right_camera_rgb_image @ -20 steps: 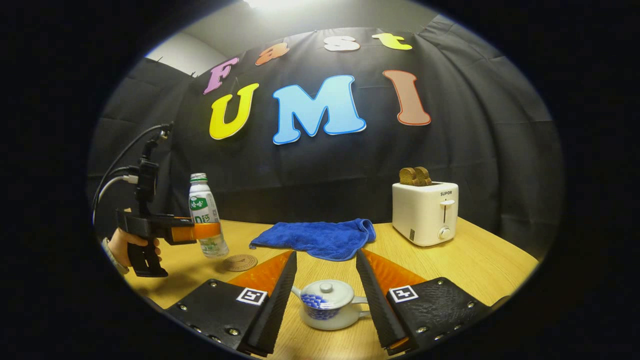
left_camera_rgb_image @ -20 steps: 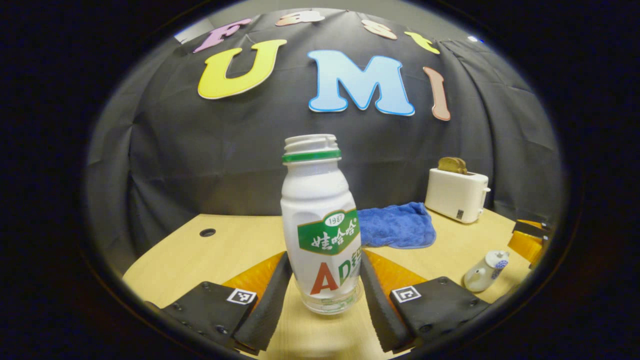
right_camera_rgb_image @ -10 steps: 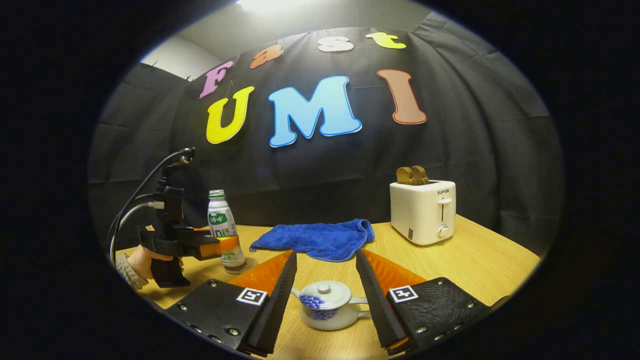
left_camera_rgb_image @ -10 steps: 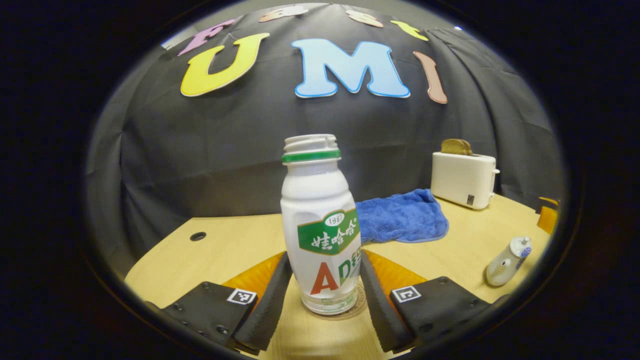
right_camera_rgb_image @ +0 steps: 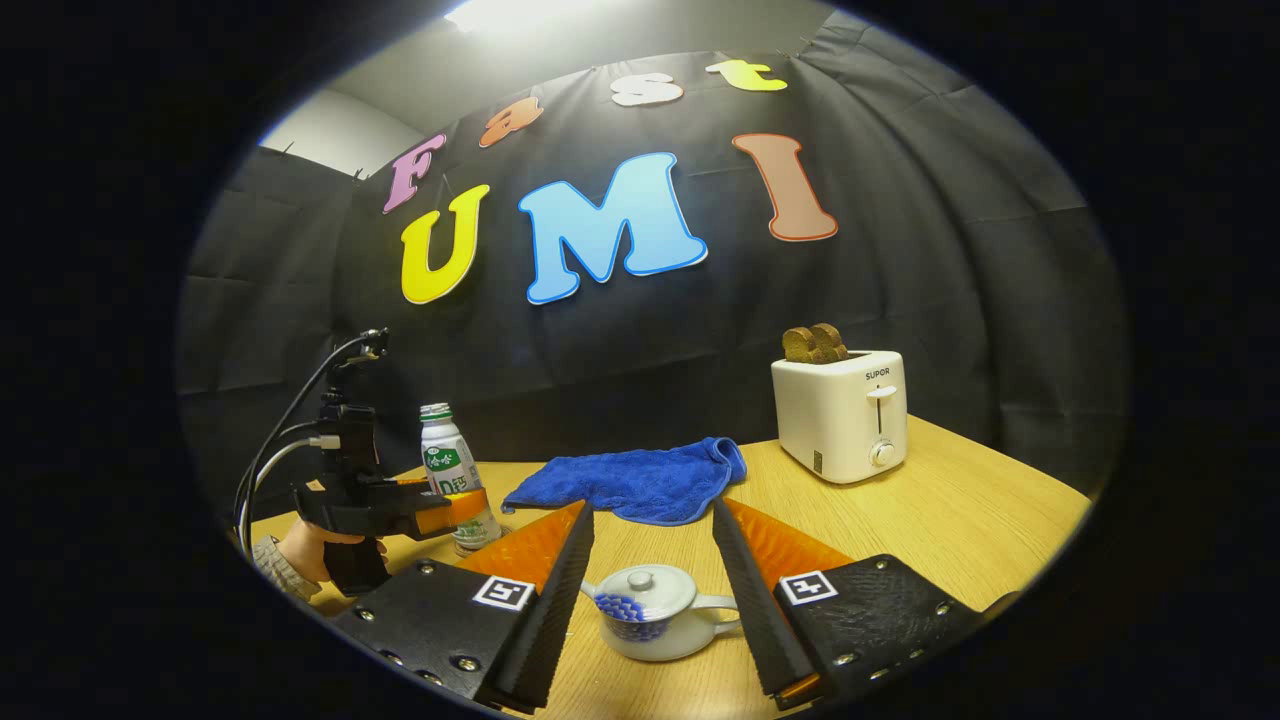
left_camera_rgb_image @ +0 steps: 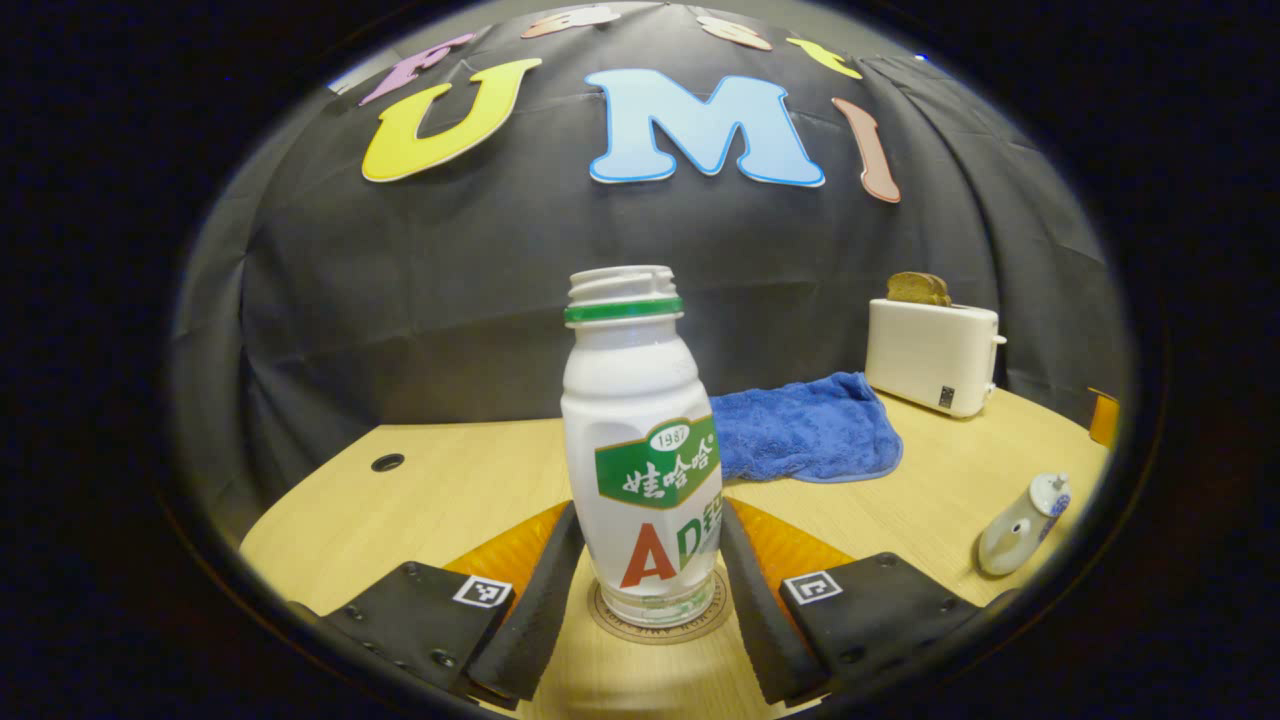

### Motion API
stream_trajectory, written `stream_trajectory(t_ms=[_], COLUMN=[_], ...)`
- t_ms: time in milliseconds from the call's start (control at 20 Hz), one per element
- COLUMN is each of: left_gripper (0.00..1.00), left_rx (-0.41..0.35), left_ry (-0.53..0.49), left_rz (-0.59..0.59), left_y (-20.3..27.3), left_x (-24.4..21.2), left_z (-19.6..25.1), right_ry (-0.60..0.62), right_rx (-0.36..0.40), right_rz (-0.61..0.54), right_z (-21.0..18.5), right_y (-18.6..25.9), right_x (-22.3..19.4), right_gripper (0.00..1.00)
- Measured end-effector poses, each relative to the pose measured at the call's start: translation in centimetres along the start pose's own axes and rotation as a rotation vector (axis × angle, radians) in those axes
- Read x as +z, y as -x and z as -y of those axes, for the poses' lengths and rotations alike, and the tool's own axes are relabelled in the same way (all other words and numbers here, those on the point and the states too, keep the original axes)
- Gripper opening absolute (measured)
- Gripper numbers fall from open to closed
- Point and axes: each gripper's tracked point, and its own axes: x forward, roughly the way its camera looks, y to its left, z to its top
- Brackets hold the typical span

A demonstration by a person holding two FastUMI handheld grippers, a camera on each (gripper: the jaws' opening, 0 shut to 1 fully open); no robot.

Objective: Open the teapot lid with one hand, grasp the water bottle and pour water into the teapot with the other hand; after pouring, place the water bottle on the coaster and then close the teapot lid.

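A: Which step is in hand?

B: Setting the water bottle (left_camera_rgb_image: 642, 450) down. In the left gripper view the left gripper (left_camera_rgb_image: 645, 590) has both fingers pressed on the bottle's lower body, and the bottle's clear base sits over the round coaster (left_camera_rgb_image: 660, 622). Whether the base rests on it or hangs just above cannot be told. The bottle is upright and has no cap.

A: Where is that on the table?

B: In the right gripper view the bottle and the hand (right_camera_rgb_image: 305, 545) holding that gripper are toward the table's left edge, with the blue towel (right_camera_rgb_image: 640, 480) near the back edge and the white toaster (right_camera_rgb_image: 840, 412) toward the back right corner.

A: And the teapot?

B: The white teapot (right_camera_rgb_image: 655, 622) with a blue pattern stands near the front edge, between the 2 fingers of the right gripper (right_camera_rgb_image: 650, 610). That gripper is spread wide and touches nothing. The lid (right_camera_rgb_image: 645, 590) looks seated on the pot, knob up.

A: So the lid is already shut?

B: It appears so, though the task puts closing last; how far the pouring got is not clear.

A: The next move?

B: Likely to let the bottle settle flat on the coaster, then part the left fingers evenly and draw straight back, so the tall, uncapped bottle is not tipped.
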Motion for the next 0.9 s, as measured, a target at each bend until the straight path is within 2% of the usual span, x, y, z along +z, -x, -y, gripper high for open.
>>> stream_trajectory(t_ms=[200, 500, 550, 600, 900], left_gripper=[0.87, 0.99, 0.98, 0.93, 0.93], left_rx=[-0.004, -0.007, -0.004, -0.002, -0.022], left_ry=[0.005, -0.009, -0.019, -0.028, -0.033], left_rz=[-0.013, -0.011, -0.011, -0.009, 0.006], left_y=[0.5, 1.2, 1.4, 1.8, 3.5], left_x=[-0.2, -0.2, -0.2, -0.2, 0.1], left_z=[0.0, 0.4, 0.4, 0.5, 1.0], right_ry=[0.007, 0.045, 0.048, 0.05, 0.062], right_rx=[0.01, 0.017, 0.017, 0.018, 0.02], right_rz=[0.0, -0.001, 0.0, -0.001, -0.003], right_z=[-0.3, -0.7, -0.7, -0.8, -1.0], right_y=[0.1, 0.1, 0.1, 0.1, 0.1], right_x=[-0.1, -0.2, -0.2, -0.2, -0.3], right_gripper=[0.75, 0.75, 0.75, 0.75, 0.75])
